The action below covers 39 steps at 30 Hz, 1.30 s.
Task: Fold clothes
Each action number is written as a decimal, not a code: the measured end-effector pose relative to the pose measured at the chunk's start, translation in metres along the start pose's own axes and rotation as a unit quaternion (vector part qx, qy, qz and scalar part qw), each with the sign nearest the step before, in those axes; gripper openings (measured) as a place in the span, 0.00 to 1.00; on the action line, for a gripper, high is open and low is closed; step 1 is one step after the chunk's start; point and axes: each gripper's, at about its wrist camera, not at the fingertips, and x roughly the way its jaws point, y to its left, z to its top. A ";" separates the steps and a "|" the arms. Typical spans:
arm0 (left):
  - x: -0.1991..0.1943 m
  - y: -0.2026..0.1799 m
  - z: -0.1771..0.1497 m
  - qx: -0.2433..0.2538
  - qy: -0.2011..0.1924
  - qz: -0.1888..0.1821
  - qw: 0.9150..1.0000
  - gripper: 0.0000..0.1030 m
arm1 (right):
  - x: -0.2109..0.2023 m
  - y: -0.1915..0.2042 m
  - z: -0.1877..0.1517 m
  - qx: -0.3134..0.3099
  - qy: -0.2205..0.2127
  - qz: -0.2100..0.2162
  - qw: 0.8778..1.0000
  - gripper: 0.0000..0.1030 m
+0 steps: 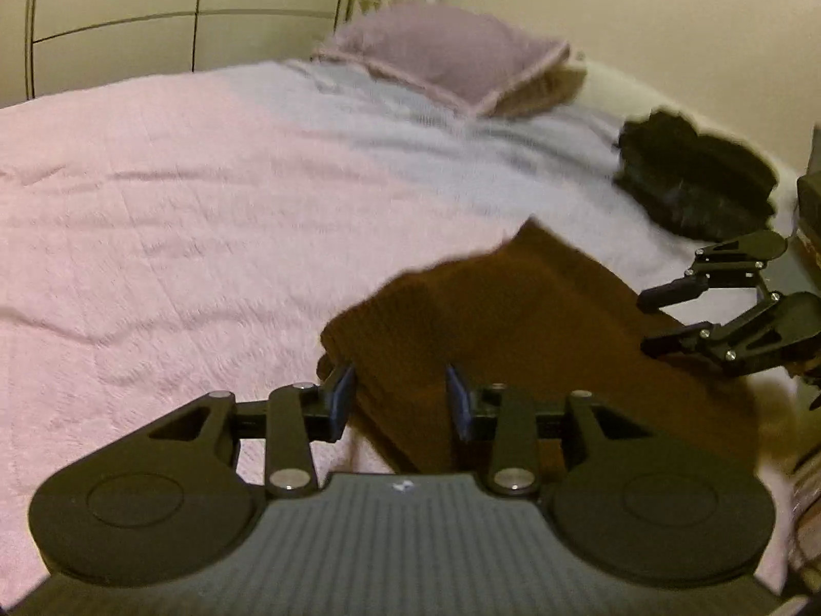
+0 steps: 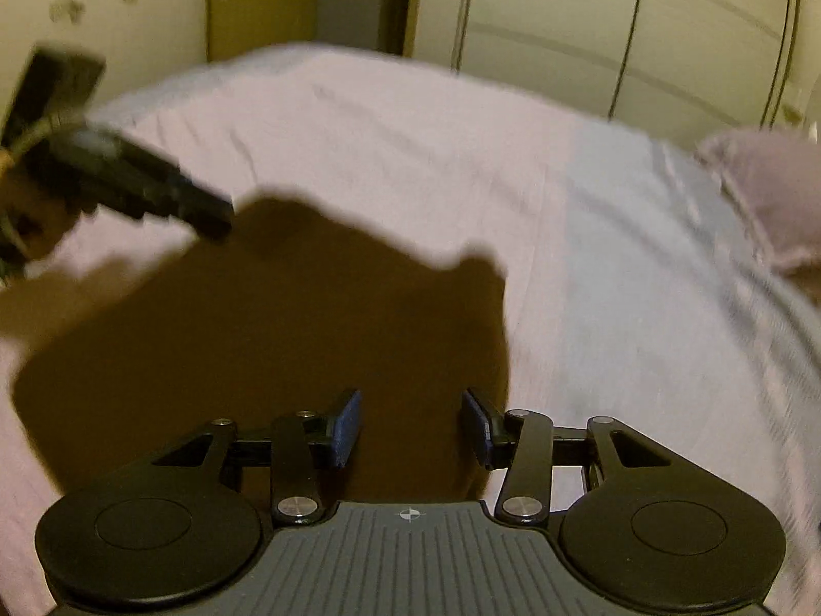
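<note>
Across most of both frames spreads the wide pale pink quilted bedspread [image 1: 179, 215], covering a bed that fills the middle of each view. Behind it, along the upper edge, stands a cream panelled wardrobe [image 1: 128, 10]. At the upper centre of the left wrist view lies a mauve square pillow with piped edging [image 1: 446, 51]; the same pillow enters the right edge of the right wrist view. At the lower centre of both frames lies the brown knitted garment, folded into a flat block [image 1: 513, 308], resting on the bedspread. A black crumpled cloth heap [image 1: 692, 174] sits at the right of the left wrist view, well apart from the garment.

Left gripper [image 1: 400, 400]: jaws spread, blue pads [image 1: 341, 400] on either side of the garment's near edge, not pressing it.

Right gripper [image 2: 410, 428]: jaws spread above the garment, nothing pinched. It also shows at the right edge of the left wrist view, just above the garment's far side.
</note>
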 end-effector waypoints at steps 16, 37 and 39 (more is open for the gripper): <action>-0.088 -0.026 -0.022 0.083 -0.013 0.060 0.995 0.49 | -0.091 0.154 -0.051 -0.175 -0.081 -0.013 0.981 0.72; -0.024 -0.125 -0.110 0.570 -0.075 0.141 0.806 0.91 | -0.044 0.155 -0.035 -0.236 -0.098 -0.021 0.967 0.23; -0.010 -0.137 -0.107 0.597 -0.090 0.146 0.784 0.90 | -0.069 0.134 -0.037 -0.217 -0.104 0.001 0.971 0.24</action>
